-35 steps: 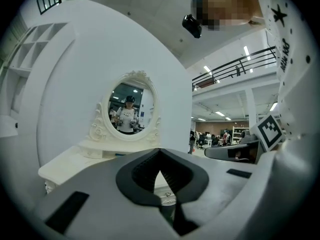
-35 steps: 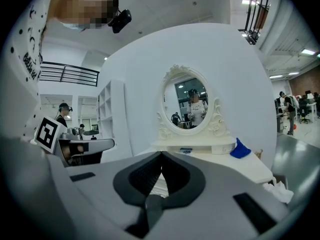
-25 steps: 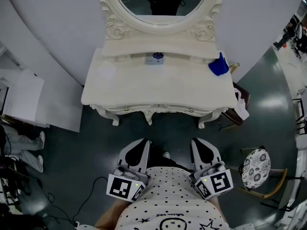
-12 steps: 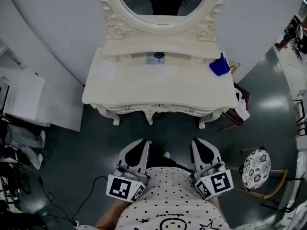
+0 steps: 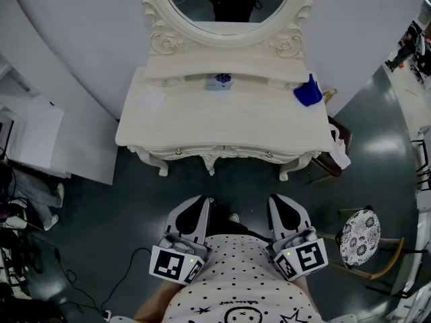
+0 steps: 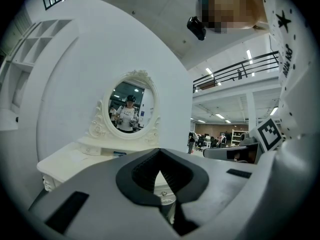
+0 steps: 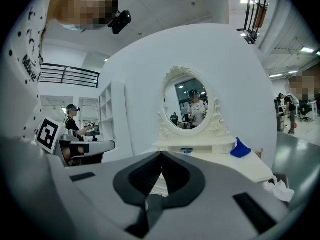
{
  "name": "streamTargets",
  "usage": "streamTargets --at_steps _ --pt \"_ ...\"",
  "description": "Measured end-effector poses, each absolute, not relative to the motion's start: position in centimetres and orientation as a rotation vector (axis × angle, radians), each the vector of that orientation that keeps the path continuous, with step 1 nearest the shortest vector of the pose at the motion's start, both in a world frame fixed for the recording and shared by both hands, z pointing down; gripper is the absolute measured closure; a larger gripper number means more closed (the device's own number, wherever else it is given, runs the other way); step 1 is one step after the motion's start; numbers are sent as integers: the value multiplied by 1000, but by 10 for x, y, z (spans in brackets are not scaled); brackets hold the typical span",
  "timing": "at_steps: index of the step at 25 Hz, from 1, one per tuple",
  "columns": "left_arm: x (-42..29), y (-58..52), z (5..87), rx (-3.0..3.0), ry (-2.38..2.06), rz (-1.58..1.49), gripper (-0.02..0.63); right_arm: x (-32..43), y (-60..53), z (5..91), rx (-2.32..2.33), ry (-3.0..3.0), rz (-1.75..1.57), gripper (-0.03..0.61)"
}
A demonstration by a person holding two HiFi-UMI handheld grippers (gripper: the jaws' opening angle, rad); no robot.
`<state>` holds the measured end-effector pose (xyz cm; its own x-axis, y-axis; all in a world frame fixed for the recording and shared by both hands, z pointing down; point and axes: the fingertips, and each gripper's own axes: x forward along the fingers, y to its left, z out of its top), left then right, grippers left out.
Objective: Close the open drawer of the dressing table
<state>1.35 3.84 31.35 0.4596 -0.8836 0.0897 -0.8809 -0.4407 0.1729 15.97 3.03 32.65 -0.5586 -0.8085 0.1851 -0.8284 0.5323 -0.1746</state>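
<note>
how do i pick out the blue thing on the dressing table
Start at the white dressing table with the oval mirror. Follow its top to the back right corner, where the blue object sits. It is the only solid blue thing there; the small box under the mirror is mostly white.

Dotted white shirt (image 5: 237, 278); left claw (image 5: 201, 200) and right claw (image 5: 277, 198) are grey, black-padded.

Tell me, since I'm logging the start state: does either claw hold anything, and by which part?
Nothing is held: left claw and right claw are both shut, empty.
</note>
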Motion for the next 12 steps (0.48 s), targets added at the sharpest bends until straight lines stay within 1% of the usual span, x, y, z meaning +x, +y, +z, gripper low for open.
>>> streamTargets --at_steps 12 --pt "10 40 315 2496 -1541 -26 603 157 31 326 1425 -2681 370 569"
